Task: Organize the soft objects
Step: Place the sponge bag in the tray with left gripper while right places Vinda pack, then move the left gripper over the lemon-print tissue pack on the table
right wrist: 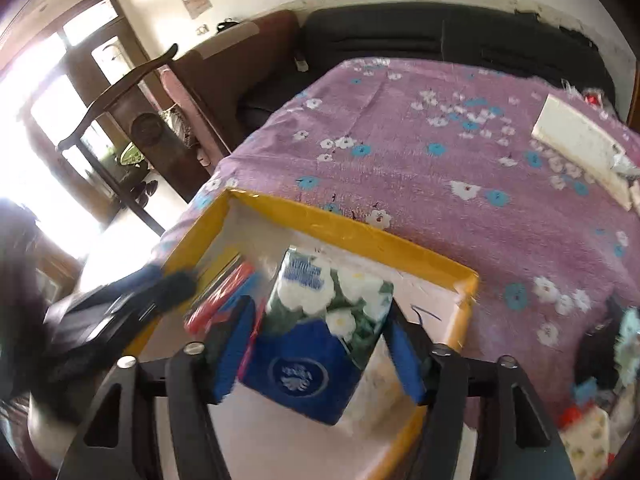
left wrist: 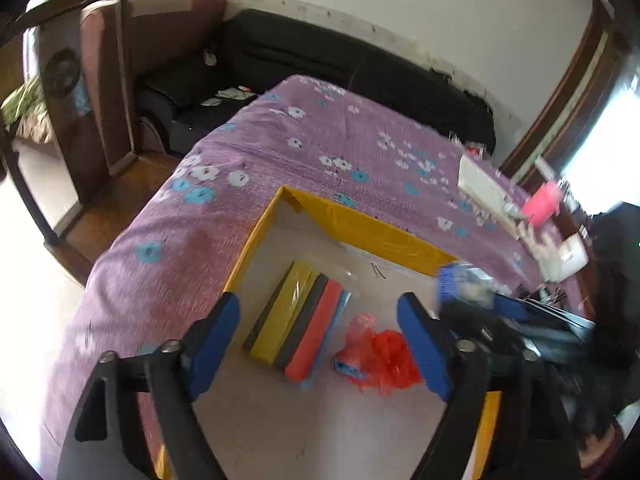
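Yellow cardboard walls with a glossy, taped rim form the open rectangular box (left wrist: 372, 232), whose pale floor lies on a purple pile blanket (left wrist: 320, 136) printed with white and blue flowers. On the box floor sits a flat pack of foam sponge blocks (left wrist: 300, 320) in yellow, dark grey, red and light blue, wrapped in clear film; at about four o'clock from it lies a crumpled red plastic bag (left wrist: 380, 356), thin and translucent.

Left gripper (left wrist: 320, 344): blue padded fingers on black arms, jaws spread wide above the box floor, nothing between them and no pad touching the sponge pack or the bag.

Right gripper (right wrist: 320, 352): jaws partly spread around a soft, film-wrapped tissue pack (right wrist: 320, 328), blue with a white flower print, tilted over the box. The left pad lies at the pack's side; the right pad appears to stand slightly clear of it, though motion blur prevents certainty about contact.

In the left wrist view this pack appears blurred at three o'clock, at the box's right wall. A white oblong slab (right wrist: 580, 148) rests on the blanket at one o'clock.
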### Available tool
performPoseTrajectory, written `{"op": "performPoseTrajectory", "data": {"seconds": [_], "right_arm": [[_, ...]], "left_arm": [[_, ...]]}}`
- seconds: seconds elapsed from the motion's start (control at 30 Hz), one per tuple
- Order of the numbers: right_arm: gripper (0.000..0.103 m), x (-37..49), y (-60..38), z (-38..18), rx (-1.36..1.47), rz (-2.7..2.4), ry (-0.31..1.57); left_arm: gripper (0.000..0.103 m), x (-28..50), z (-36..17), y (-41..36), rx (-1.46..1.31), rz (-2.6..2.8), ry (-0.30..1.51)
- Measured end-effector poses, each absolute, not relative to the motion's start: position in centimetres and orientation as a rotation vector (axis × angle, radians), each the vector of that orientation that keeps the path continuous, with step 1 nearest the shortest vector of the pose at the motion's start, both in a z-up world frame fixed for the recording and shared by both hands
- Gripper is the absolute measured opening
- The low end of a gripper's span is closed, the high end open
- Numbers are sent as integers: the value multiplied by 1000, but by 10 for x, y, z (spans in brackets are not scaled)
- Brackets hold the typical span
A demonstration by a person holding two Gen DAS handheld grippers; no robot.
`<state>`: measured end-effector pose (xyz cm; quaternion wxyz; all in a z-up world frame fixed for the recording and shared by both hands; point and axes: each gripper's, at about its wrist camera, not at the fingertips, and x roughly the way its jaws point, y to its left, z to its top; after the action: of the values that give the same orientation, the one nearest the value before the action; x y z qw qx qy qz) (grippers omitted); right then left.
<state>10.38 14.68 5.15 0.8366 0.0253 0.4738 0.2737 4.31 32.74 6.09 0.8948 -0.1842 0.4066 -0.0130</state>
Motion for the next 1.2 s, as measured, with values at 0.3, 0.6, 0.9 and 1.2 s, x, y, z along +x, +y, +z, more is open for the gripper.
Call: {"op": "performPoseTrajectory", "data": {"seconds": [0.3,0.6,0.9,1.2], "right_arm": [[80,82,93,72,87,526,948],[80,59,-38,80,186,391,939],[80,68,-73,65,290,420,978],[81,43,-45,57,377,852,1081]], "left_arm": [[86,19,44,319,-442,-33,880],[98,-14,50,294,-397,-81,869],[98,-66,98,252,-462,-184,719],[98,-85,98,208,-396,-250,750]]}}
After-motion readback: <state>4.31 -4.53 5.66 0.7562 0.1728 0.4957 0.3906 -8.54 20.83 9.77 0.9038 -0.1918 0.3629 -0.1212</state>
